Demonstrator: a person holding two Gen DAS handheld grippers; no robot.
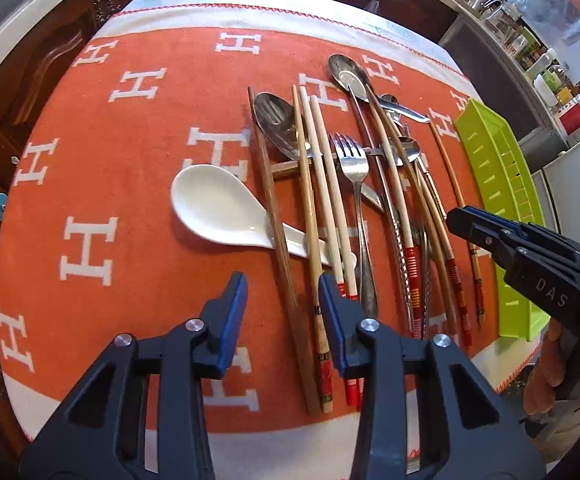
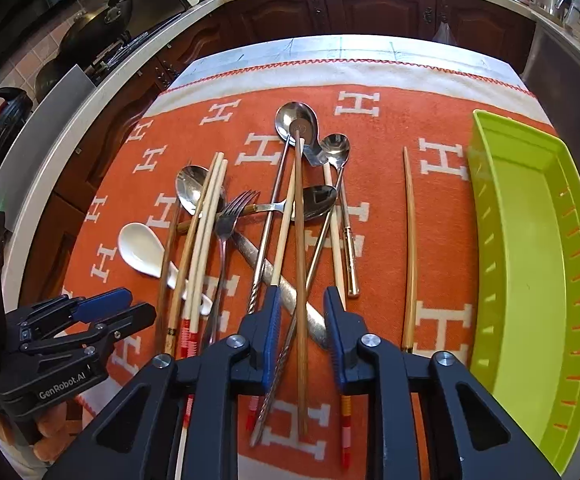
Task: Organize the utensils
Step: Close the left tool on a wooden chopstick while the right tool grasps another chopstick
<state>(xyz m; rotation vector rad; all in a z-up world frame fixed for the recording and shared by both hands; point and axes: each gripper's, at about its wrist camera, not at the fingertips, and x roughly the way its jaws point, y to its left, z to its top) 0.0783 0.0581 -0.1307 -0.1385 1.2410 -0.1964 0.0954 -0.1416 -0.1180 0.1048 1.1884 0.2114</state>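
Note:
A heap of utensils lies on an orange cloth (image 1: 109, 168): a white ceramic spoon (image 1: 217, 208), a fork (image 1: 352, 156), metal spoons (image 1: 348, 74) and several wooden and metal chopsticks. My left gripper (image 1: 282, 284) hovers open over the near ends of the left chopsticks, with a dark brown chopstick (image 1: 285, 280) passing between its jaws untouched. My right gripper (image 2: 302, 294) is open over the middle of the heap. A brown chopstick (image 2: 300, 240) and a twisted metal one (image 2: 277, 368) run between its pads without being pressed. An empty green tray (image 2: 530, 260) lies to the right.
A single curved chopstick (image 2: 410, 240) lies apart, between the heap and the tray. The cloth covers a small table with dark wooden cabinets (image 2: 370, 12) behind. Pans (image 2: 101, 20) and jars (image 1: 506, 20) crowd the surrounding counter. A hand (image 1: 546, 376) holds the right gripper.

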